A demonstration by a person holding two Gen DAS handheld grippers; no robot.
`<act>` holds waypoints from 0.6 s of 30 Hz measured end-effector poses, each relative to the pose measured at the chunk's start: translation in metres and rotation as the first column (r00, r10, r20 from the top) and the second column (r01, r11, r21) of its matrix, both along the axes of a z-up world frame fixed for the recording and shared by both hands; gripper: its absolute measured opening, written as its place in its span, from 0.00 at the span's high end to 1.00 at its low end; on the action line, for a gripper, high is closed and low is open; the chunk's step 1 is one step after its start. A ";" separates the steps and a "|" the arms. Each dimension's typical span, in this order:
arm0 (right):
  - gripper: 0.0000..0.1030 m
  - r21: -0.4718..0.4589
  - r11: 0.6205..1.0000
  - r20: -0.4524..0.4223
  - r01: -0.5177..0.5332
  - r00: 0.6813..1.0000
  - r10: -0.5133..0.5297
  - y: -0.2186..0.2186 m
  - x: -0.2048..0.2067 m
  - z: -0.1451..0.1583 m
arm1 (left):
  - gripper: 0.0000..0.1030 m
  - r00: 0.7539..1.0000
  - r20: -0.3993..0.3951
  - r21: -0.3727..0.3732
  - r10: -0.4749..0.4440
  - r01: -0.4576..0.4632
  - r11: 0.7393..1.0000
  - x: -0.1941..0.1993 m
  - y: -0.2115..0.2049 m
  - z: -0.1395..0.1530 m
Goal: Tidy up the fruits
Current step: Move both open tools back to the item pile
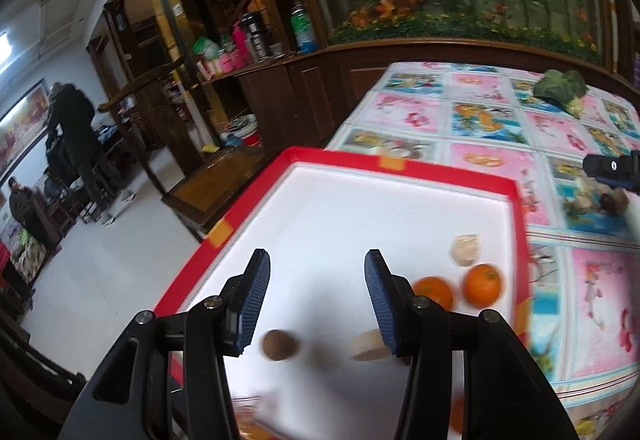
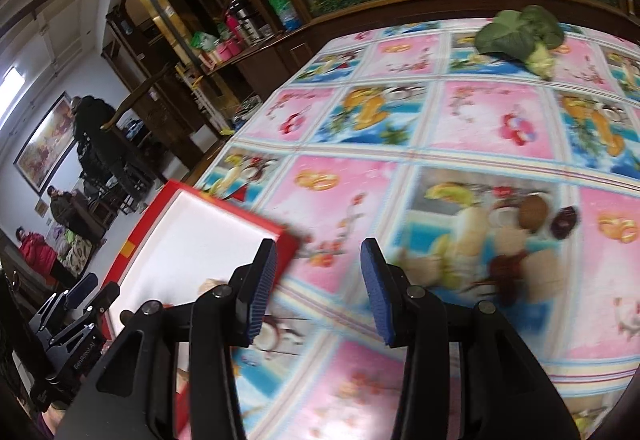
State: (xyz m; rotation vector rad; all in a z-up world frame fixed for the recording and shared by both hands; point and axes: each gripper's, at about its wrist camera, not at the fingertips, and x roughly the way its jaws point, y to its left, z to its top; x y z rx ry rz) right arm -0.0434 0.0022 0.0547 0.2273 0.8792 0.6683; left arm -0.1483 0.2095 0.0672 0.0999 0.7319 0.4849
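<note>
Left gripper (image 1: 316,304) hovering over the red-rimmed tray (image 1: 404,170), jaws apart and gripping nothing, two oranges (image 1: 482,285) lying in the tray's right corner, a brown fruit (image 1: 280,345) sitting below the fingers, right gripper (image 2: 318,290) hanging empty, jaws apart, over the tablecloth (image 2: 480,112) beside the tray.

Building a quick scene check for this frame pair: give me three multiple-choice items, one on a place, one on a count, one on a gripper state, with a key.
1. Where is the leafy green vegetable?
A. in the tray
B. on the patterned tablecloth, at the far end of the table
C. between the right gripper's jaws

2. How many whole oranges lie side by side near the right wall of the red-rimmed tray?
A. none
B. two
C. five

3. What does the left gripper hold?
A. nothing, jaws apart
B. an orange
C. the vegetable

Key: 1 B, it lies on the cloth well beyond the tray. 2 B, the oranges sit as a pair. 3 A, only the white tray floor shows between the pads.
</note>
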 end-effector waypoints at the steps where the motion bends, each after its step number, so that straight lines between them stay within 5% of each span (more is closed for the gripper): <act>1: 0.56 -0.002 1.000 -0.003 0.013 1.000 -0.013 -0.011 0.004 0.001 | 0.49 1.000 -0.002 0.001 -0.025 0.025 1.000 0.003 -0.009 0.001; 3: 0.56 0.006 0.999 -0.009 0.037 0.999 -0.037 -0.033 0.012 0.004 | 0.41 0.994 -0.011 -0.005 -0.108 0.107 0.994 0.011 -0.033 0.000; 10: 0.50 0.029 0.990 -0.081 0.137 0.988 -0.135 -0.118 0.041 0.014 | 0.41 0.944 -0.064 -0.043 -0.325 0.323 0.946 0.039 -0.108 -0.008; 18: 0.49 -0.043 0.991 -0.240 0.124 0.962 -0.130 -0.142 0.053 -0.008 | 0.41 0.914 -0.119 -0.057 -0.388 0.384 0.921 0.082 -0.139 -0.015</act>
